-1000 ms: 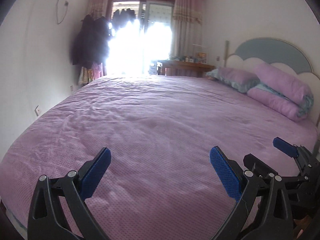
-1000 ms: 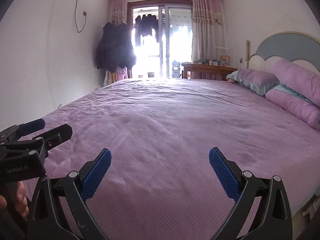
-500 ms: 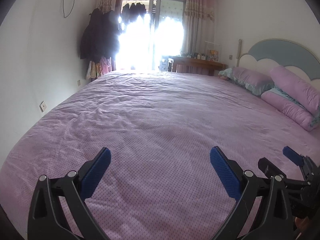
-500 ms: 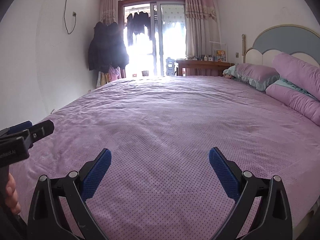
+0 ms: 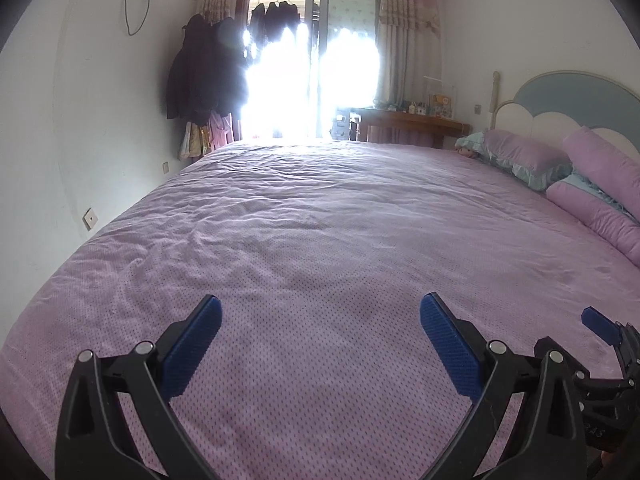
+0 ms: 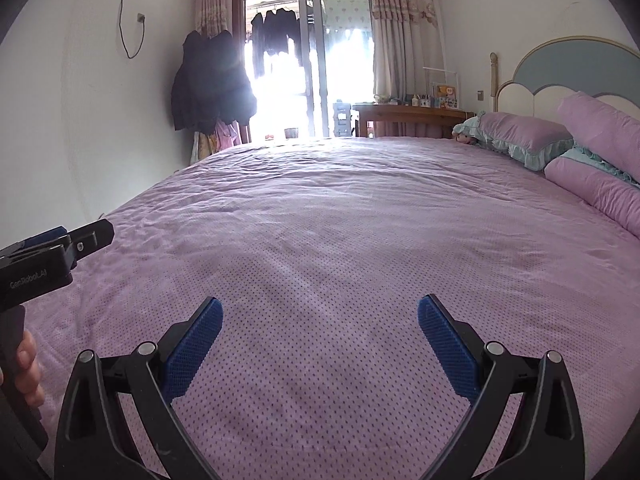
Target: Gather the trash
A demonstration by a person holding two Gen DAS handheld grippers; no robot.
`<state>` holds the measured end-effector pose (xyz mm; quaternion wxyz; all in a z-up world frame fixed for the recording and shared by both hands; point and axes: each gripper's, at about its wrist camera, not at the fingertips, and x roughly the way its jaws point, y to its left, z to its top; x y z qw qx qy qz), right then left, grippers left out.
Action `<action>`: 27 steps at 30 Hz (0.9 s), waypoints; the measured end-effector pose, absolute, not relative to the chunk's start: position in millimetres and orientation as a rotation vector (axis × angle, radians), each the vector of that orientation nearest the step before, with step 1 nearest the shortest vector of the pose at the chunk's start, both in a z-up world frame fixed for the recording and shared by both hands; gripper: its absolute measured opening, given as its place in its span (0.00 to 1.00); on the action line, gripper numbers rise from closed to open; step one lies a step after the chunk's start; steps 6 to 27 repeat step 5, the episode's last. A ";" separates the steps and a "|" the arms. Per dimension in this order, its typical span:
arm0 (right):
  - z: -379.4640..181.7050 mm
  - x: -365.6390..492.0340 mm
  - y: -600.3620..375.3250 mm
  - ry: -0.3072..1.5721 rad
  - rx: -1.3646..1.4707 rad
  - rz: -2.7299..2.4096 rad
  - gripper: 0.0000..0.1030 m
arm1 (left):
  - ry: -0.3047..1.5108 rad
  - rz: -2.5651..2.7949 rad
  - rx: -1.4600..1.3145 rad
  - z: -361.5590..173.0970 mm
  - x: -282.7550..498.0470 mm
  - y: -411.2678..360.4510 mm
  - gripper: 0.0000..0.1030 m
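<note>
The left gripper [image 5: 320, 344] hangs above the near part of the bed with its blue-padded jaws spread wide and nothing between them; the right gripper [image 6: 320, 344] does the same beside it, jaws equally wide and empty. In the right wrist view the left tool's black body juts in at the left edge, printed with white lettering that reads "GenRobot.AI" as far as I can make out, and a hand [image 6: 24, 372] wraps its grip below. In the left wrist view the right tool shows only partly at the lower right edge; faint characters on it are too small to read.

No trash can be made out in either view. The pink dotted bedspread [image 5: 320, 240] lies wrinkled but bare from the near edge to the far one, leaving broad open room ahead of both tools. Its left edge runs close to the white wall, where a wall socket [image 5: 90, 219] sits. At right, pink pillows [image 6: 524, 136] lean by the blue headboard [image 6: 572, 66]. Beyond the far edge stand a wooden desk [image 6: 408, 114] with small items, their labels unreadable, dark coats [image 6: 210, 80] and a bright glass door [image 5: 308, 72].
</note>
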<state>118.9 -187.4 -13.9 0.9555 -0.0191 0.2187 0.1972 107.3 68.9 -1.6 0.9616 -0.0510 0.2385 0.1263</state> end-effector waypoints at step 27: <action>-11.9 139.0 -171.7 0.450 -0.042 0.441 0.92 | 0.498 0.250 -0.117 -9.4 141.4 90.1 0.96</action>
